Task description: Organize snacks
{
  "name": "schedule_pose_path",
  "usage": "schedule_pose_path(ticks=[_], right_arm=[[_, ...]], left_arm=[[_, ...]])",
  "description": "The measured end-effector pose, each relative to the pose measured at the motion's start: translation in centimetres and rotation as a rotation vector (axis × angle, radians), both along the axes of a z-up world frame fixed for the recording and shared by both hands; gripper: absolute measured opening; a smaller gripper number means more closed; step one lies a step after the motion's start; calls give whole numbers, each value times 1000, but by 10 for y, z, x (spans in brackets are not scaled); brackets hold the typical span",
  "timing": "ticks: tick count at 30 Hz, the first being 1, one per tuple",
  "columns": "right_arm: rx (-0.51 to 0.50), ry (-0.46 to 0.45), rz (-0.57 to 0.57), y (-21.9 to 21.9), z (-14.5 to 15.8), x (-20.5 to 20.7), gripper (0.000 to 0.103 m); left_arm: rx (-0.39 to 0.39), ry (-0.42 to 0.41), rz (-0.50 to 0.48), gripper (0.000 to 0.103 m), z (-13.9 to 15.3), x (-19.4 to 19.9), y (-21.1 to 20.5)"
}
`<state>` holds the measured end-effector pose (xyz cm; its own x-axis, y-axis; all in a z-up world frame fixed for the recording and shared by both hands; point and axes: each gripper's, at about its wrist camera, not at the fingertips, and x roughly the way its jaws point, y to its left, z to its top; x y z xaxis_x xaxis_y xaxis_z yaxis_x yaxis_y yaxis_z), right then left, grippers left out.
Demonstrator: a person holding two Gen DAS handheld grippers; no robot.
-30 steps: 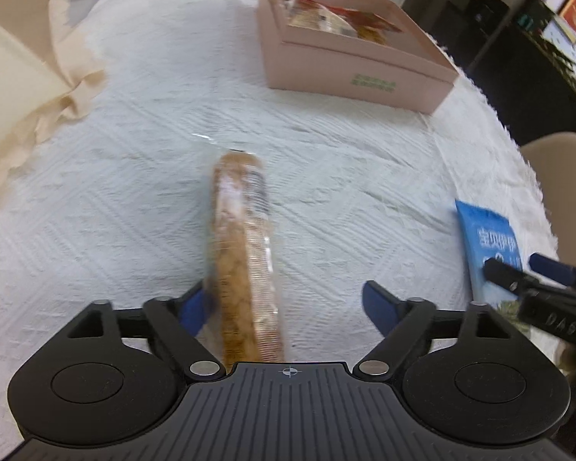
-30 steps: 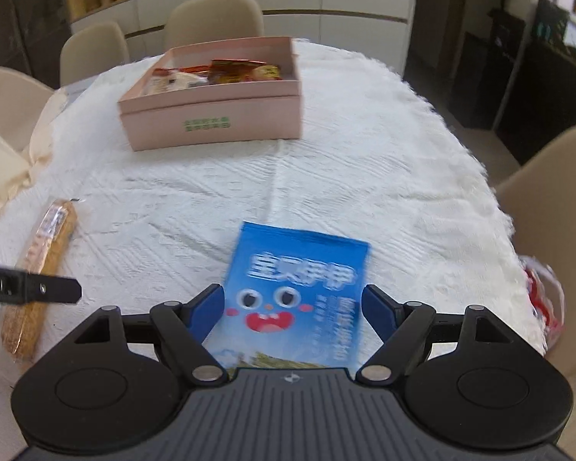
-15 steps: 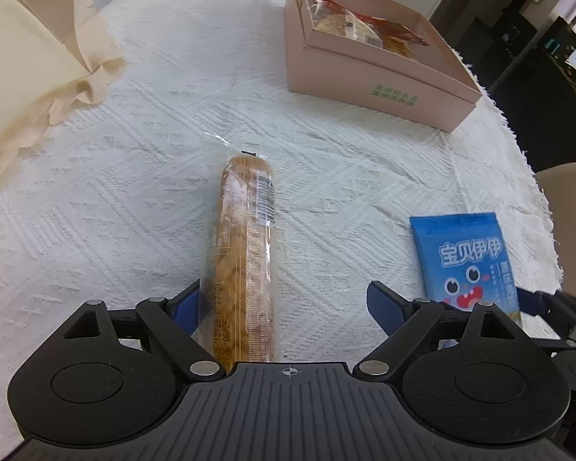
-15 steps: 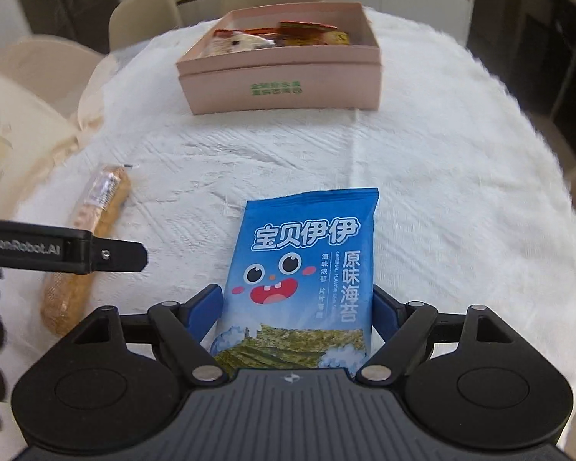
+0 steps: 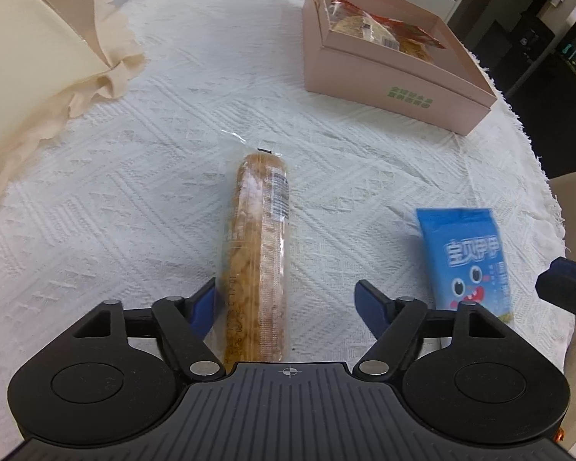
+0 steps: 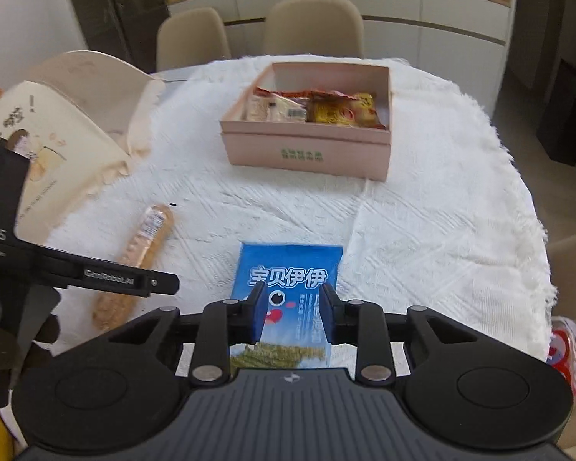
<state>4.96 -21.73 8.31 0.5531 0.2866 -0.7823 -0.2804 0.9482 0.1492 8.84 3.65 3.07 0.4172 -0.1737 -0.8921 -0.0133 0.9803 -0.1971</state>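
In the left wrist view the left gripper (image 5: 284, 299) has just been closing but stands unclenched around the near end of the wrapped biscuit stick (image 5: 259, 257), mid-tabletop; only one pad sits by the slick film, so closing off-centre could roll it aside. In the right wrist view the right gripper (image 6: 293, 313), just closing, pinches the blue seaweed packet (image 6: 290, 269) near the front edge (a soft pouch), which may buckle or slide free before reaching the pink box (image 6: 307, 153) at the far edge.
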Motion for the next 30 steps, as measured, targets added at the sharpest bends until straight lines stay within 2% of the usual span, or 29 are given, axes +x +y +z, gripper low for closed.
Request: schedule_pose_path(ticks=[1,2,3,4,5,8,10,12,15,18,19,22,24,26,30], right_arm=[[-3,4,2,-1,-2,0,29],[-2,20,-8,-2,-7,2,34],[6,39,-22,-3,-13,3,48],[25,59,-45,-4,-19,4,56],[53,79,-77,-7,-26,5,65],[173,162,-134,-8,-47,14,66],[206,196,-135,0,-56,22,68],[137,216,-87,21,-63,31,70],[-52,138,-1,61,-62,33,79],[-170,121,47,85,-70,34,88],[-178,92,37,86,-70,32,89],[-146,88,7,80,-71,29,89],[-147,97,16,76,-67,27,84],[-134,96,39,67,-58,21,78],[-91,40,42,46,-25,13,77]], left_arm=[[-3,-2,6,66,1,-2,1],[-5,-4,13,54,2,-4,2],[-5,-7,18,46,3,-6,4],[-7,-8,22,36,4,-8,6],[-21,-7,25,36,4,-11,9],[-36,-4,36,36,3,-19,16],[-36,-7,39,36,3,-23,19],[-48,-6,47,37,2,-26,22],[-65,-7,52,38,0,-27,26],[-70,-11,48,39,-1,-28,27],[-70,-11,45,39,-1,-28,27],[-74,-10,42,38,-1,-27,28],[-72,-7,39,38,-1,-26,28],[-67,-4,32,37,0,-25,27],[-80,-11,24,34,8,-25,23]])
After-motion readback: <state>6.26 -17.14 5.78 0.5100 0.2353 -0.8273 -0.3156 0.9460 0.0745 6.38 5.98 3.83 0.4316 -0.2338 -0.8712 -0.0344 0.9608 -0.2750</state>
